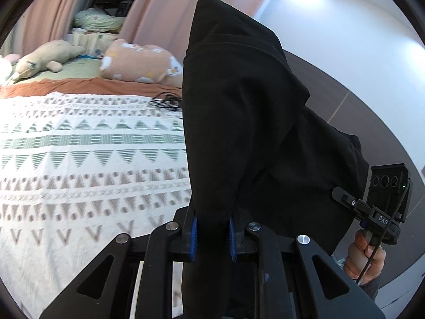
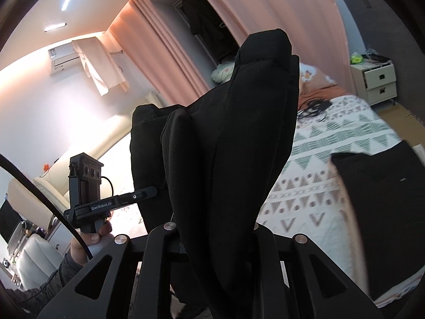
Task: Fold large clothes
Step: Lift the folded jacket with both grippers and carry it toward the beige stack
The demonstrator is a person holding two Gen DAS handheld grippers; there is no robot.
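Observation:
A large black garment (image 1: 252,122) hangs in the air between both grippers, above the bed. My left gripper (image 1: 212,236) is shut on a bunched fold of it between its blue pads (image 1: 194,236). My right gripper (image 2: 215,242) is shut on another part of the same garment (image 2: 228,143), which hides its fingertips. In the left wrist view the right gripper (image 1: 337,194) pinches the cloth at lower right. In the right wrist view the left gripper (image 2: 155,190) pinches it at left.
The bed's patterned cover (image 1: 79,159) lies below. Plush toys (image 1: 45,61), a pillow (image 1: 138,61) and a black cable bundle (image 1: 167,101) lie near the headboard. Another dark cloth (image 2: 377,212) lies on the bed at right. A white nightstand (image 2: 377,82) stands beyond.

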